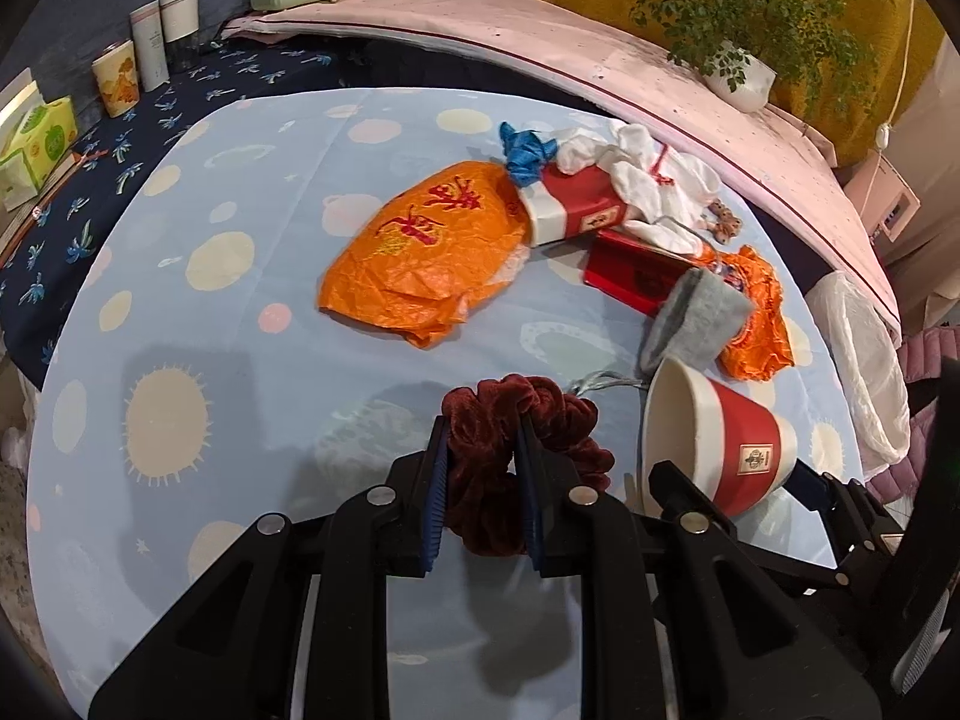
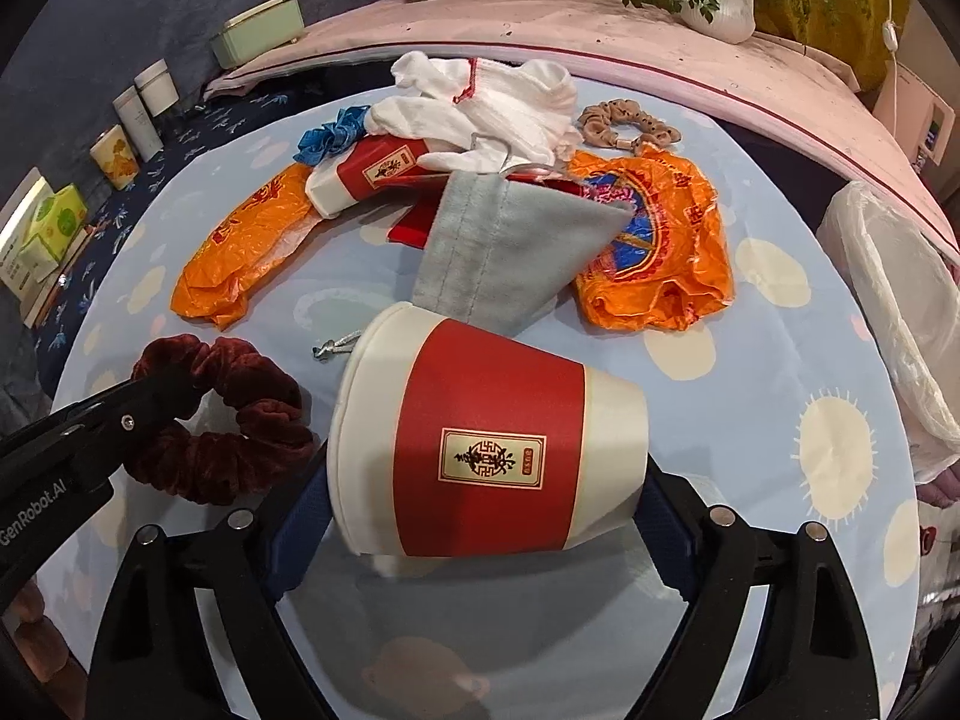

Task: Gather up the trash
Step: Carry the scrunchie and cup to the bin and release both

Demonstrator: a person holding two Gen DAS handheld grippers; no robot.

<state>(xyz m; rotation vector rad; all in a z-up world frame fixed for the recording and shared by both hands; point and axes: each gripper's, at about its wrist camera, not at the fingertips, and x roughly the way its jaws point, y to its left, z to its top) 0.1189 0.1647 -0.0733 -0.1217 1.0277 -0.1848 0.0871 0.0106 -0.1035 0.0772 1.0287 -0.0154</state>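
My left gripper (image 1: 483,432) is shut on a dark red velvet scrunchie (image 1: 528,426), which also shows in the right wrist view (image 2: 240,414). My right gripper (image 2: 486,474) is shut on a red and cream paper cup (image 2: 492,444) lying on its side; the cup also shows in the left wrist view (image 1: 714,438). Further back lie an orange plastic bag (image 1: 426,252), a second orange bag (image 2: 654,240), a grey cloth pouch (image 2: 510,240), a red and white box (image 2: 366,171), a white cloth (image 2: 498,108) and a blue ribbon (image 1: 525,150).
A bin lined with a clear plastic bag (image 2: 900,300) stands off the table's right edge. A tan scrunchie (image 2: 624,123) lies at the back. Cups and tissue boxes (image 1: 36,144) line the left side. A potted plant (image 1: 738,72) stands on the pink ledge behind.
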